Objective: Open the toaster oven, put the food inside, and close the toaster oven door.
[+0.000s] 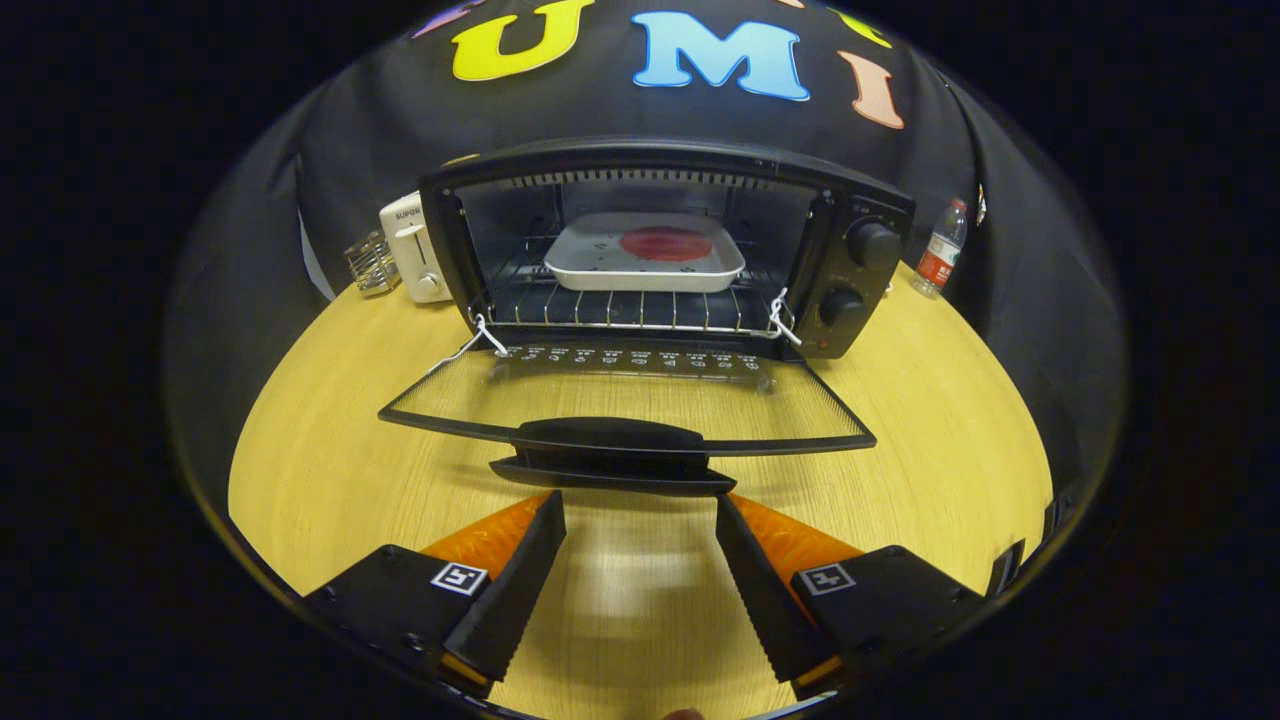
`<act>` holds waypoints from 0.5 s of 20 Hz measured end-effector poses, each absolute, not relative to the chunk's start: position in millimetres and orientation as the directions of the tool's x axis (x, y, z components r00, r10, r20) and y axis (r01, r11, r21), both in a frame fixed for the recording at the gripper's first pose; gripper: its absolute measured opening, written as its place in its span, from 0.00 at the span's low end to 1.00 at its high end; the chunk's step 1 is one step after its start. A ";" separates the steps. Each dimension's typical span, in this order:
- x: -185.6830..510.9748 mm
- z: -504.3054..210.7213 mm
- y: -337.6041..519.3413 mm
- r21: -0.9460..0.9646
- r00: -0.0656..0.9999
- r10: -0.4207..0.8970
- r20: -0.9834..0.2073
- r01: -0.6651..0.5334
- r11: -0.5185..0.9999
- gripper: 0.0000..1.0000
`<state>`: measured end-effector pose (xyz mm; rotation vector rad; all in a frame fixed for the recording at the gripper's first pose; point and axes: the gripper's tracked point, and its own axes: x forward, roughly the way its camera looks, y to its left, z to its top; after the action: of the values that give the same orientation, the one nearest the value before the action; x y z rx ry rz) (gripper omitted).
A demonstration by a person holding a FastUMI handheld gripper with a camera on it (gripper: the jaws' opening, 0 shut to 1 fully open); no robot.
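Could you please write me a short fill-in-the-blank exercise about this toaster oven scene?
1. The toaster oven door is folded ____.
2. The tray with red food sits on the oven's wire ____.
3. The gripper fingers are ____, just short of the door handle.
4. The white toaster stands beside the oven on the wooden ____.

Missing words: down; rack; open; table

Glass door (640, 395); wire rack (620, 305); glossy wood-grain table (330, 440).

Black toaster oven (660, 250) stands open, glass door (620, 400) folded flat; white tray (600, 262) with red food (665, 243) sits on its rack.
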<state>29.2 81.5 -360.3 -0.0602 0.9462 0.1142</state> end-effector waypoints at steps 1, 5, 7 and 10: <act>30.6 -356.7 81.8 -0.006 0.590 0.069 -0.805 -0.124 0.992 0.97; 32.3 -344.5 82.0 -0.005 0.619 0.067 -0.783 -0.114 0.993 0.97; 36.2 -336.0 81.8 -0.013 0.651 0.066 -0.756 -0.116 0.993 0.97; 46.8 -318.0 82.2 -0.047 0.701 0.055 -0.711 -0.126 0.991 0.97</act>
<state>46.8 82.2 -318.0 -0.0947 0.7882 0.1013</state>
